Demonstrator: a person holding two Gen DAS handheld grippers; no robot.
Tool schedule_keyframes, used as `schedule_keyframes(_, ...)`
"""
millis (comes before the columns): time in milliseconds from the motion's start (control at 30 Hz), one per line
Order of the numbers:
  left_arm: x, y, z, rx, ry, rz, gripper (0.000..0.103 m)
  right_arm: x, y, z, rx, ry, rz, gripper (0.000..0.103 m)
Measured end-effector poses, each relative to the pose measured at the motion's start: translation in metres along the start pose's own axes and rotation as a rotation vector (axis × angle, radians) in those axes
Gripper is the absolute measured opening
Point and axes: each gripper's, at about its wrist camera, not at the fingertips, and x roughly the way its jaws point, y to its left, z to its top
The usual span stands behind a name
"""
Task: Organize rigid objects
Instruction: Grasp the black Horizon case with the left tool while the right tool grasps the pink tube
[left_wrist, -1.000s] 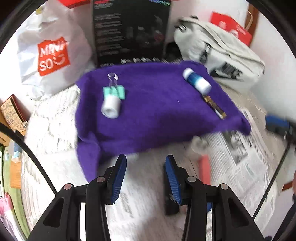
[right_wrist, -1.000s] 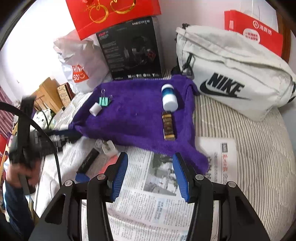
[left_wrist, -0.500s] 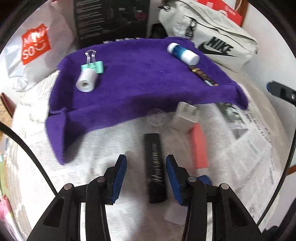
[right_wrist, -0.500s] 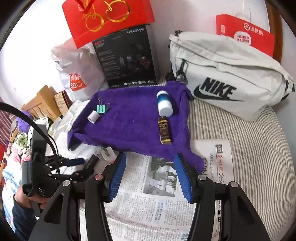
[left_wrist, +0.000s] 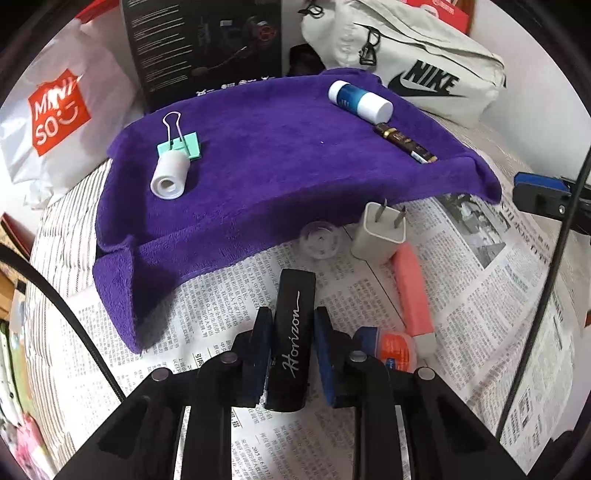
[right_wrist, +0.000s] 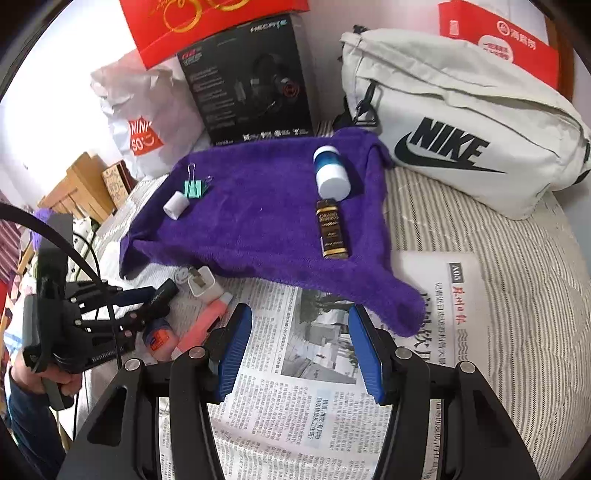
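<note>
Since prev frame left gripper (left_wrist: 291, 354) dropped and its jaws have just closed onto black Horizon case (left_wrist: 291, 332) between the pads, on newspaper (left_wrist: 229, 295); right gripper (right_wrist: 301, 347) open, empty.

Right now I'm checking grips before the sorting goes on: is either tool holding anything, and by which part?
The left tool has just closed on the black Horizon case, across its near half. The right tool holds nothing.

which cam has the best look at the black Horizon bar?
Left wrist. The black Horizon bar fills the centre foreground on the newspaper, lettering readable, with the left gripper closed on its sides. The right wrist view shows it small at the left edge, mostly hidden by that gripper.
</note>
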Motion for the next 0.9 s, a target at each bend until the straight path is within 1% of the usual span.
schedule_keyframes(67, -0.001, 0.001, -0.001, -0.002, -0.003, 0.001, 0.022, 0.002, 0.003, -0.001, -0.004, 0.005, 0.004, 0.054)
schedule_keyframes(167, 0.0, 0.005, -0.001, -0.033, -0.018, 0.003, 0.023, 0.007, 0.012, -0.002, -0.014, 0.017, 0.022, 0.054)
schedule_keyframes(233, 0.001, 0.005, 0.0, -0.033, -0.03, 0.018, 0.022, 0.012, 0.02, -0.003, -0.023, 0.033, 0.033, 0.054)
schedule_keyframes(333, 0.0, 0.013, -0.003, -0.064, -0.042, 0.026, 0.022, 0.021, 0.033, -0.005, -0.034, 0.059, 0.062, 0.054)
schedule_keyframes(367, -0.001, 0.021, -0.007, -0.092, -0.047, 0.032, 0.022, 0.025, 0.037, -0.006, -0.035, 0.068, 0.071, 0.054)
schedule_keyframes(433, -0.004, 0.031, -0.014, -0.116, -0.049, 0.023, 0.022, 0.033, 0.047, -0.008, -0.036, 0.086, 0.087, 0.054)
schedule_keyframes(567, -0.01, 0.043, -0.028, -0.153, -0.051, 0.049, 0.022, 0.05, 0.065, -0.012, -0.039, 0.108, 0.098, 0.054)
schedule_keyframes(700, -0.015, 0.048, -0.038, -0.174, -0.072, 0.031, 0.022, 0.068, 0.079, -0.013, -0.057, 0.124, 0.071, 0.054)
schedule_keyframes(767, -0.016, 0.049, -0.041, -0.179, -0.082, 0.023, 0.022, 0.076, 0.084, -0.014, -0.075, 0.135, 0.021, 0.054)
schedule_keyframes(833, -0.016, 0.049, -0.041, -0.179, -0.089, 0.02, 0.022, 0.078, 0.088, -0.015, -0.107, 0.122, 0.0, 0.054)
schedule_keyframes(900, -0.017, 0.05, -0.042, -0.181, -0.092, 0.017, 0.022, 0.078, 0.089, -0.017, -0.144, 0.129, -0.02, 0.054)
